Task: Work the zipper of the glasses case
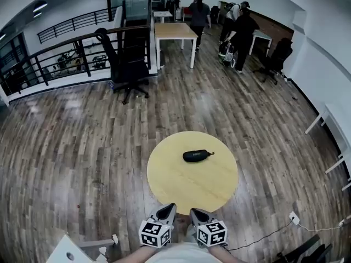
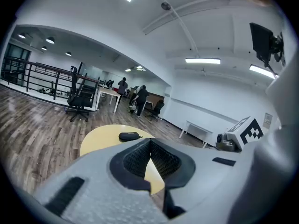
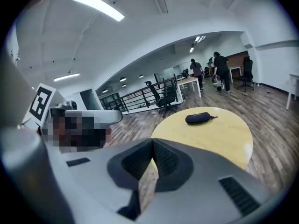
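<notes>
Pale yellow wood forms the round counter [image 1: 192,188], shown in the head view with the black glasses case [image 1: 197,155] lying alone near its far middle, the zipper pull [image 1: 211,154] at the case's right end. The left gripper [image 1: 170,206] and right gripper [image 1: 193,212] hang side by side at the near rim, close to the person's body and well apart from the case; judged from this, the task is not yet begun and a forward reach comes first. An office chair [image 1: 127,64], a wooden desk [image 1: 173,32] and several people [image 1: 200,12] stand far off on the plank floor, so nothing obstructs the approach. Left gripper view: the fingers [image 2: 135,160] meet at their tips and hold nothing; the case [image 2: 129,136] sits beyond them on the counter [image 2: 100,141]. Right gripper view: the fingers [image 3: 168,160] are likewise closed and empty, with the case [image 3: 201,117] ahead and to the right. Both pairs probably must open before one steadies the case and the other takes the pull.
</notes>
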